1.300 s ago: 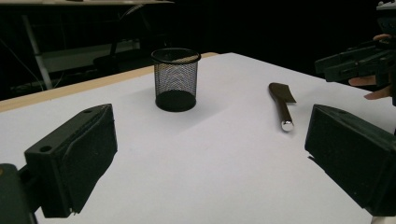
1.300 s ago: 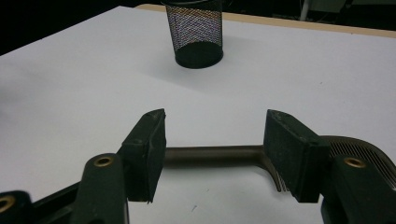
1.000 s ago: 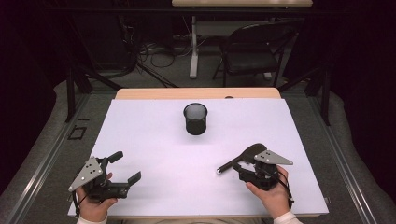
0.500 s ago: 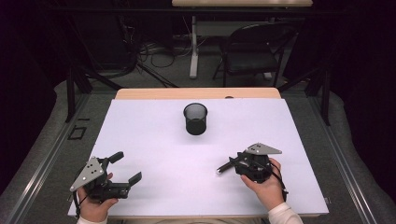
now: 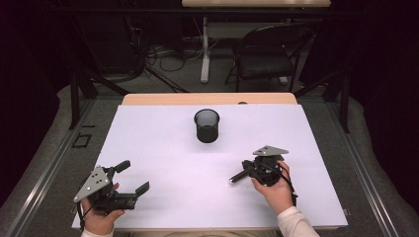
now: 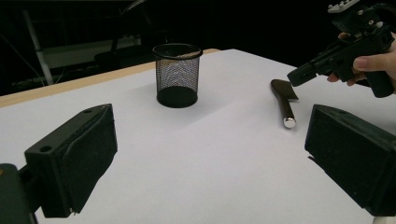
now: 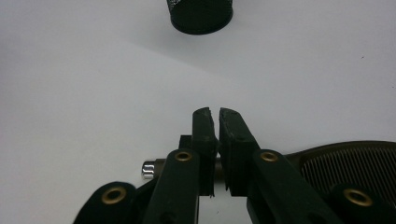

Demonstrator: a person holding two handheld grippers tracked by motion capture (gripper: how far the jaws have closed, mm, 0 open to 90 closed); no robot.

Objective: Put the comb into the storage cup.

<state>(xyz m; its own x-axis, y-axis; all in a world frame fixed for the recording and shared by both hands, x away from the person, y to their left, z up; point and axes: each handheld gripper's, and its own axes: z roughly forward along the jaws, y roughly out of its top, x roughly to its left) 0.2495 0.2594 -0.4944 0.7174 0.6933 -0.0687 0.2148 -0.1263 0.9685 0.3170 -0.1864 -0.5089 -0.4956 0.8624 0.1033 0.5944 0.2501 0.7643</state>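
Right gripper (image 5: 245, 173) is held low over a dark-handled brush (image 6: 283, 100) with a metal end cap, lying on the white table (image 5: 163, 143) at right, near side. Its jaws are seen almost pressed together, a thin slit between; the handle lies just beneath them, and whether it is pinched cannot be told. A shallow grip could let the brush slip or roll. Left gripper (image 5: 130, 178) is held spread wide, empty, near left. A mesh pen cup (image 5: 206, 125) stands far centre, upright.

mesh cup (image 7: 201, 15) top cropped, tool (image 7: 345, 163) mostly behind tongs (image 7: 214, 114)
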